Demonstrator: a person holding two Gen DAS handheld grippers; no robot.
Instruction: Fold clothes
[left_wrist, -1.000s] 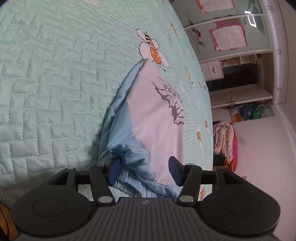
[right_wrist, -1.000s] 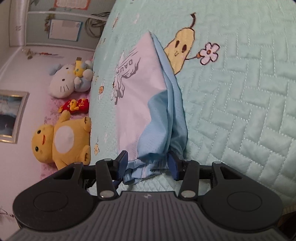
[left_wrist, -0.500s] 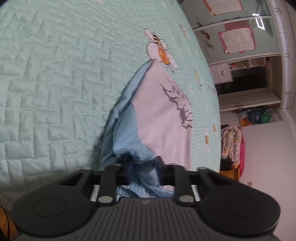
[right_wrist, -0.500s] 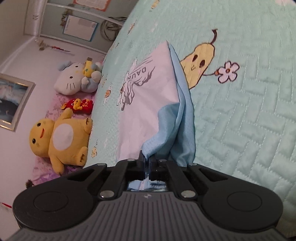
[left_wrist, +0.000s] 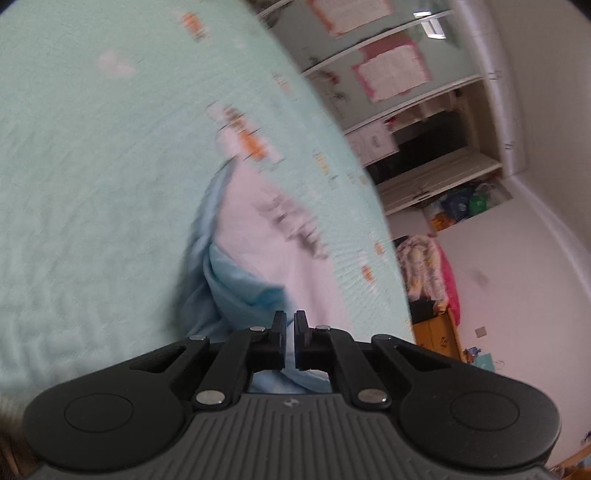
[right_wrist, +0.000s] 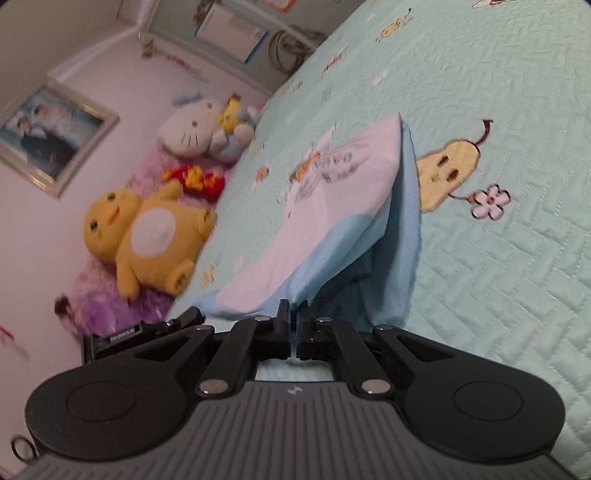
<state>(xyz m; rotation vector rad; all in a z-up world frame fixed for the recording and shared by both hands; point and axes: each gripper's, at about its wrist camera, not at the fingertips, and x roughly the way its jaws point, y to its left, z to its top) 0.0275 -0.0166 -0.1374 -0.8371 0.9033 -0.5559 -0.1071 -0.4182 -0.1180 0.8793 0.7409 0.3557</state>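
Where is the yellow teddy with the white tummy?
In the right wrist view the yellow plush toy lies at the left, on the purple fluffy rug beside the bed, below the white cat plush.

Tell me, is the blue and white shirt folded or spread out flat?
Partly folded. The shirt lies doubled on the quilt, blue layers stacked along one side, its near edge pinched up by both grippers.

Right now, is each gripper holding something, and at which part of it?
Both hold the same garment: the right gripper pinches its blue near edge, and the left gripper is shut on the blue fabric at the near end.
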